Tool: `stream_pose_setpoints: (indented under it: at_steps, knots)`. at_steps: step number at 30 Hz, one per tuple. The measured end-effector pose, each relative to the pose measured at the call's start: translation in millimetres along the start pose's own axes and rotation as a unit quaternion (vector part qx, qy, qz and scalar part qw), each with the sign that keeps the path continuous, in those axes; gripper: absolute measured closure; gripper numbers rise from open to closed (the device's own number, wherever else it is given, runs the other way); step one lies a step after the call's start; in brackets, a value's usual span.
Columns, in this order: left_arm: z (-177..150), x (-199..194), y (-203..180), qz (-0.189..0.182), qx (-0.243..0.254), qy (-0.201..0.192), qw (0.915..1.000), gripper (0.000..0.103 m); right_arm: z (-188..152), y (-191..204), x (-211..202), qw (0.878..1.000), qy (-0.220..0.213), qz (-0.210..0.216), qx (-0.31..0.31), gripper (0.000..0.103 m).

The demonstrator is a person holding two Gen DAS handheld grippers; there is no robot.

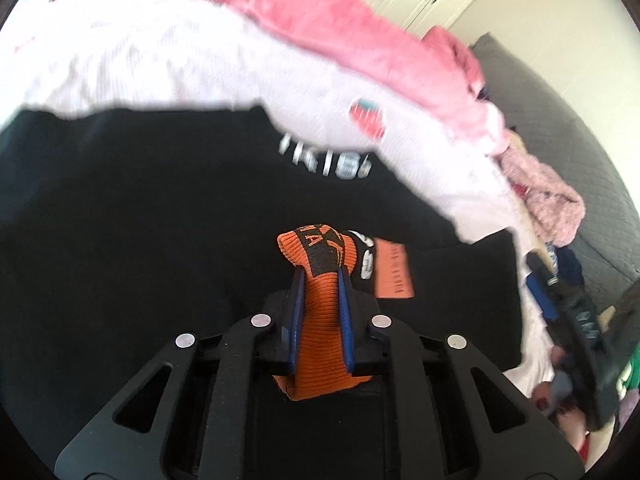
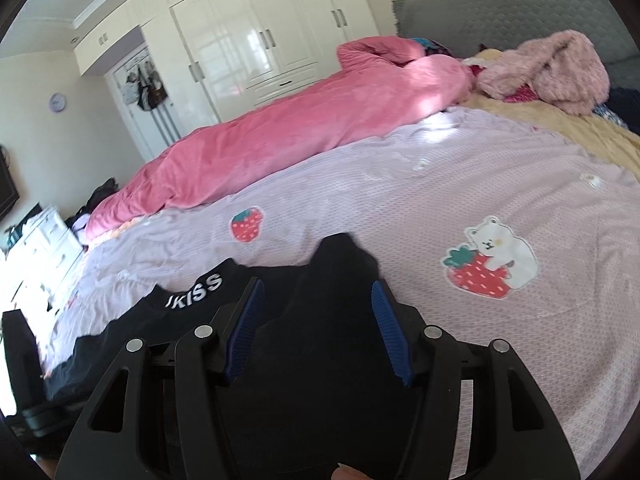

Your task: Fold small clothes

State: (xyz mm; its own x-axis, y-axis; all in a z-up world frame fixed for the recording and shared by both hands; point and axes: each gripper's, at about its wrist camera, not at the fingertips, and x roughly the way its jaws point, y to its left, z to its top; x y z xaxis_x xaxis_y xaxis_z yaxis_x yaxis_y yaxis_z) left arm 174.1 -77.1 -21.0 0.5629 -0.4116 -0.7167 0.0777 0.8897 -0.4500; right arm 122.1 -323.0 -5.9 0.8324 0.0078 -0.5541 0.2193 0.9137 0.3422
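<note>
A black garment with white lettering lies spread on the pale pink strawberry-print bedsheet. My left gripper is shut on its orange ribbed cuff, which has black lettering; an orange label lies just to the right. In the right wrist view the same black garment lies under my right gripper, which is open with its blue pads on either side of a raised black fold. White "KISS" lettering shows on the collar at the left.
A pink duvet lies rolled along the far side of the bed. A fluffy pink garment and a beige blanket lie near the grey headboard. More clothes are piled at the right. White wardrobes stand behind.
</note>
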Motion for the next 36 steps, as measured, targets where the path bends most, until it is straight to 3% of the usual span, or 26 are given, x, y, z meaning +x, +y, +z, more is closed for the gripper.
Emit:
stream_pose_setpoints:
  at_steps: [3, 7, 15, 23, 30, 36]
  knots:
    - [15, -30, 5, 0.009, 0.007, -0.050, 0.9987, 0.095, 2, -7, -1, 1.000, -0.003, -0.008, 0.012, 0.048]
    - [32, -62, 29, 0.054, 0.007, -0.089, 0.9945, 0.095, 1, -6, 2, 1.000, 0.001, -0.011, 0.009, 0.048]
    - [30, -50, 61, 0.075, -0.002, -0.051, 0.9959, 0.094, -8, 19, 9, 0.999, 0.016, -0.008, -0.039, 0.048]
    - [31, -48, 67, 0.099, 0.000, -0.052, 0.9938, 0.091, -19, 44, 15, 0.996, 0.035, 0.016, -0.086, 0.048]
    - [32, -68, 64, 0.124, 0.019, -0.083, 0.9887, 0.091, -23, 48, 19, 0.994, 0.046, 0.016, -0.099, 0.046]
    - [22, -48, 42, 0.113, 0.062, -0.046, 0.9906, 0.089, -28, 56, 19, 0.991, 0.053, 0.025, -0.120, 0.046]
